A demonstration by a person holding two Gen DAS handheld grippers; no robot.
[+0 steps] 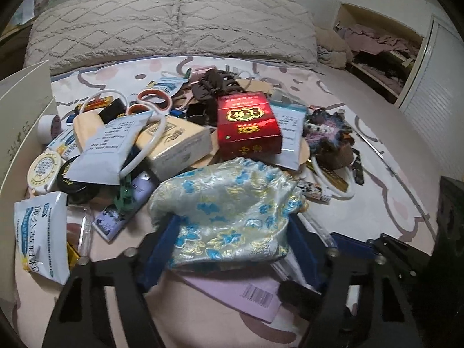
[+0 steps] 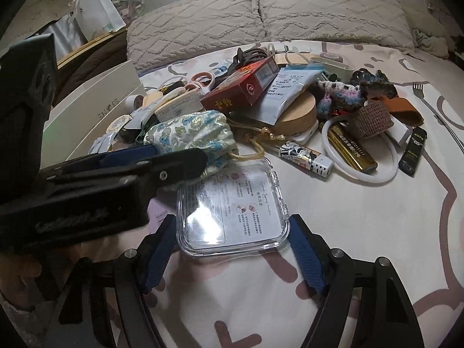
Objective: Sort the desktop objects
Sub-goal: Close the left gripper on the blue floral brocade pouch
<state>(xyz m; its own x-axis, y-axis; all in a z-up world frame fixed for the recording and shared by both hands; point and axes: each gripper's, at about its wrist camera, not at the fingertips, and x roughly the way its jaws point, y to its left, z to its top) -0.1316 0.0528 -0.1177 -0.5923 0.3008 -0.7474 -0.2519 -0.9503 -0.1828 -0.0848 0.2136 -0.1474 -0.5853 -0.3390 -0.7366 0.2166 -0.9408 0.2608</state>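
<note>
A brocade pouch in white, blue and gold lies at the near edge of a pile of small objects on a bed. My left gripper has its blue pads pressed against both sides of the pouch. The right wrist view shows this gripper from the side with the pouch at its tips. A flat clear plastic box with a printed sheet inside rests on the bedsheet. My right gripper holds it, one blue pad against each near corner.
The pile holds a red box, white packets, scissors, a cream box, crochet pieces, a white ring and a fork. An open white carton stands left. Pillows lie behind.
</note>
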